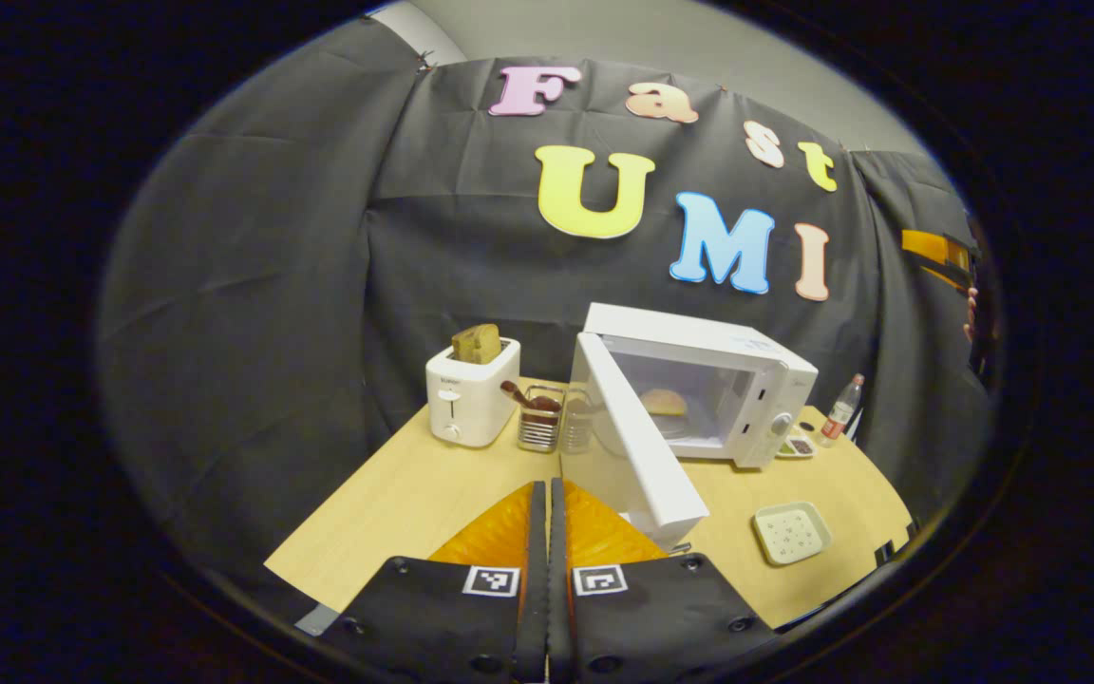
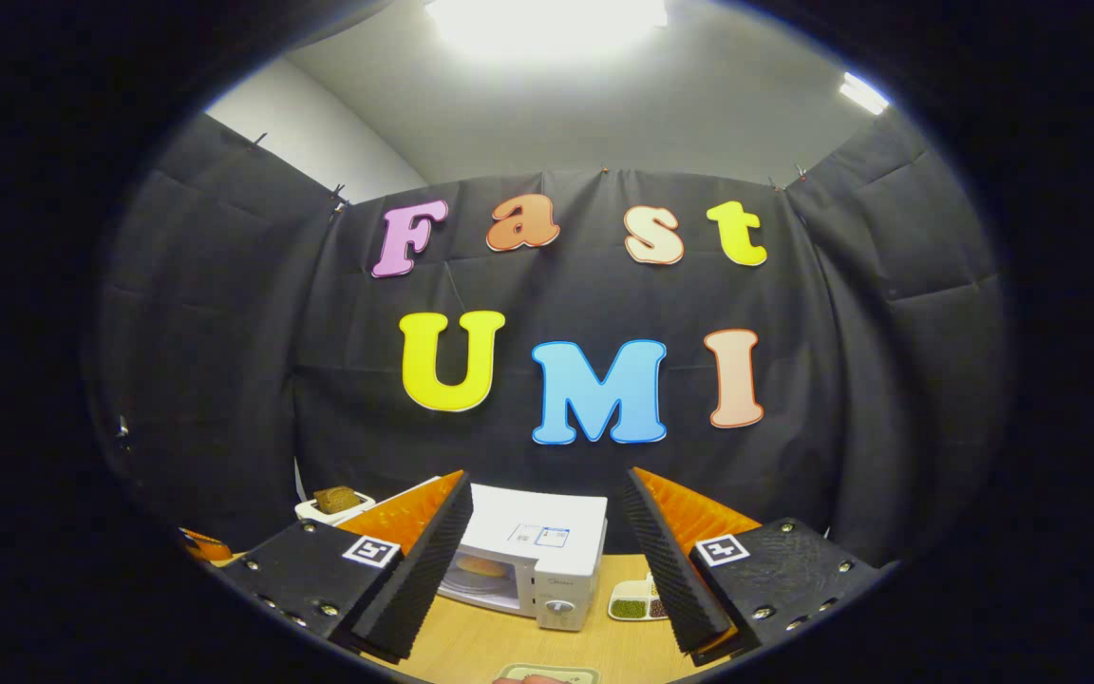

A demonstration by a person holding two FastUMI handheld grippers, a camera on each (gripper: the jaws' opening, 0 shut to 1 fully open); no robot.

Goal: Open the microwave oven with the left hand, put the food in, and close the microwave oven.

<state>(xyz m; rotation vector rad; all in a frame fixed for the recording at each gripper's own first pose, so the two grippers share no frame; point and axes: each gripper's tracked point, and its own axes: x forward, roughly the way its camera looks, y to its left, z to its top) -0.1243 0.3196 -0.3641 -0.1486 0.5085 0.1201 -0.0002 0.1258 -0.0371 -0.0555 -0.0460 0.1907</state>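
The microwave oven (image 1: 699, 389) is standing at the far right of the wooden table (image 1: 395, 503), with its door (image 1: 637, 446) swinging open toward the near side. The food (image 1: 664, 402), a bun-like piece, is resting inside the cavity on the turntable.

The left gripper (image 1: 547, 541) is hovering low over the near table edge, its fingers pressed together with nothing between them. The open door's outer corner is lying just to the right of the fingertips.

The right gripper (image 2: 542, 560) is holding above the table with its fingers spread wide and gripping nothing; the microwave oven (image 2: 537, 560) is showing between them, farther off.

Left of the oven, a white toaster (image 1: 471, 394) is carrying bread slices (image 1: 477, 343). A wire holder (image 1: 541, 418) is sitting between the toaster and the door. A compartment dish (image 1: 797, 446) and a bottle (image 1: 839, 410) are standing right of the oven. A pale square tray (image 1: 791, 532) is lying near the right edge.
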